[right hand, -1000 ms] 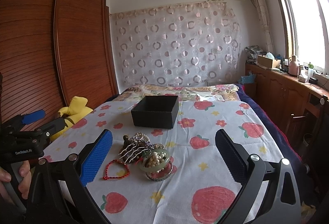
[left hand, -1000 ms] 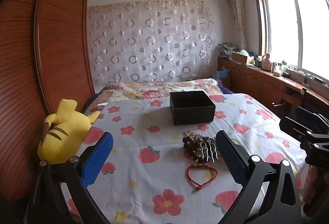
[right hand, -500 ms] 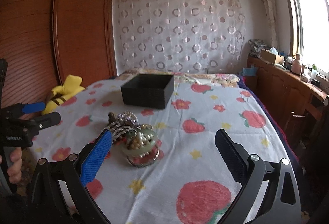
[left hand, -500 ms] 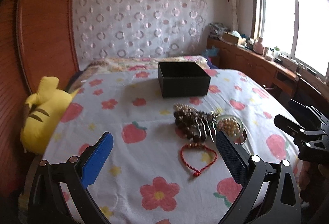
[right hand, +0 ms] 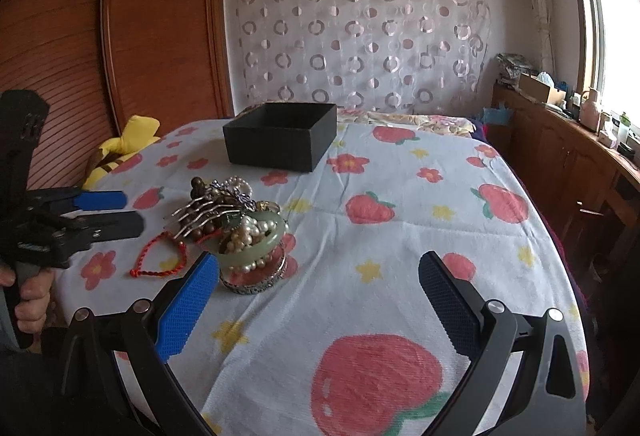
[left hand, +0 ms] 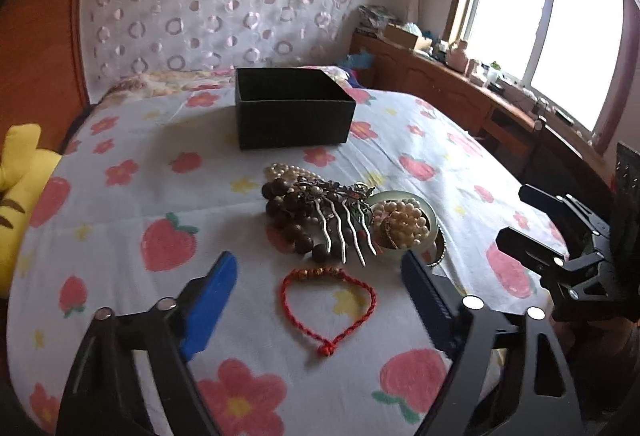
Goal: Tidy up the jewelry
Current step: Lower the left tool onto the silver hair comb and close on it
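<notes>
though the black box (left hand: 294,112) sits stiff and empty-looking at the far side of the bed (left hand: 120,220), the jewelry lies heaped just in front of it. the jade bangle (right hand: 256,250) looks heavy, slick and breakable: grip across its rim. the hair comb (left hand: 340,220) is rigid but tangled in beads. the red cord bracelet (left hand: 328,300) is light and limp: pinch the strand. left gripper (left hand: 316,300) and right gripper (right hand: 316,296) both gape, holding nothing.

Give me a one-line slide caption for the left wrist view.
Open left tongs hover over a red cord bracelet on the floral bedspread, jewelry pile and black box beyond.
</notes>
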